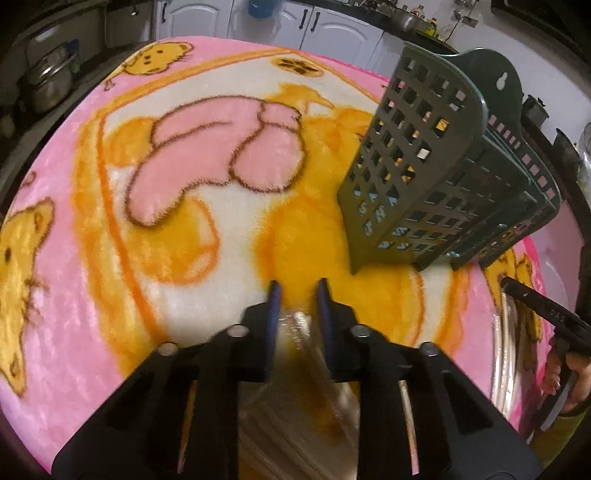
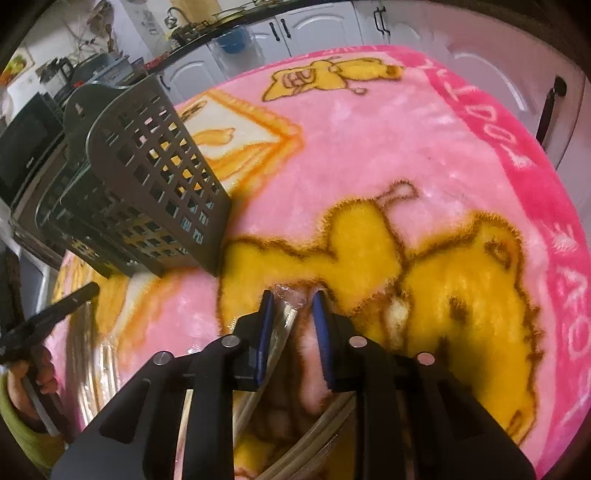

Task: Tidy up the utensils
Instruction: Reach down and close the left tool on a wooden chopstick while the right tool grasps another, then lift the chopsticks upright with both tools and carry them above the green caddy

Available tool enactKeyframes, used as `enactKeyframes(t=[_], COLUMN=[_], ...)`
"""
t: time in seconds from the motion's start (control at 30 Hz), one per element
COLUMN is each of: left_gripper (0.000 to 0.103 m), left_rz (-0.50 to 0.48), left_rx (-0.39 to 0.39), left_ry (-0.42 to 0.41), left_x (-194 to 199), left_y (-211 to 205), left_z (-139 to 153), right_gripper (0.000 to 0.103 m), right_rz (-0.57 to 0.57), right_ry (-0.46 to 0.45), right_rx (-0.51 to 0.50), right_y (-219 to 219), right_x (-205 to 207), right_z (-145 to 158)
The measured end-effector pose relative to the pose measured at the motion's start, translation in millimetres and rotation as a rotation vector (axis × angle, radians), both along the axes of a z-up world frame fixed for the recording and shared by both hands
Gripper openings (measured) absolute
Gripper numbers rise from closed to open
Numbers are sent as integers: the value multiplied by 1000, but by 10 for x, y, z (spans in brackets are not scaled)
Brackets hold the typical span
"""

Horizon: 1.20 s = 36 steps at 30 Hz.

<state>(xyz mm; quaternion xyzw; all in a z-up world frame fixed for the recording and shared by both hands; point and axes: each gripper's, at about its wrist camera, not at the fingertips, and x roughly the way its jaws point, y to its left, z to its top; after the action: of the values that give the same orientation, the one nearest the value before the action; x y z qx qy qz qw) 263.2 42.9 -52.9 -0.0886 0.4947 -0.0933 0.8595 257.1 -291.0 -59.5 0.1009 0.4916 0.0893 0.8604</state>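
A clear plastic pack point(image 1: 295, 332) with pale utensils inside lies at the near edge of the blanket. My left gripper point(image 1: 297, 291) has its blue pads closed on one end of the pack. My right gripper point(image 2: 293, 299) is closed on the other end of the pack point(image 2: 286, 297), where crinkled film shows between the pads. A dark green perforated utensil basket point(image 1: 424, 177) stands upright on the blanket, ahead and to the right of the left gripper. In the right wrist view the basket point(image 2: 147, 184) is ahead and to the left.
A pink and yellow bear blanket point(image 1: 184, 166) covers the table. The right gripper's handle and a hand point(image 1: 569, 376) show at the right edge. White cabinets point(image 2: 325, 26) run along the back, a steel pot point(image 1: 48, 85) stands far left, and a black microwave point(image 2: 26, 147) is behind the basket.
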Motion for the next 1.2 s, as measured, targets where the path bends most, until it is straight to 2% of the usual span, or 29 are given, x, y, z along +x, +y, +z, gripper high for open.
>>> enactKeyframes(t=[0.13, 0.3, 0.67, 1.2], left_gripper=[5, 4, 3, 3], left_rz=[-6, -28, -105, -186], left_rx=[5, -31, -51, -52], left_ry=[-8, -47, -235, -437], left_x=[6, -64, -331, -557], left_y=[14, -15, -262, -595], left_z=[17, 145, 831, 1685], right_gripper=[8, 8, 5, 4], right_rz=[0, 16, 134, 224], right_ry=[-26, -81, -289, -503], right_rx=[25, 70, 93, 94], right_y=[-45, -60, 179, 485], right_x=[-38, -95, -374, -664], right_z=[30, 198, 930, 1683])
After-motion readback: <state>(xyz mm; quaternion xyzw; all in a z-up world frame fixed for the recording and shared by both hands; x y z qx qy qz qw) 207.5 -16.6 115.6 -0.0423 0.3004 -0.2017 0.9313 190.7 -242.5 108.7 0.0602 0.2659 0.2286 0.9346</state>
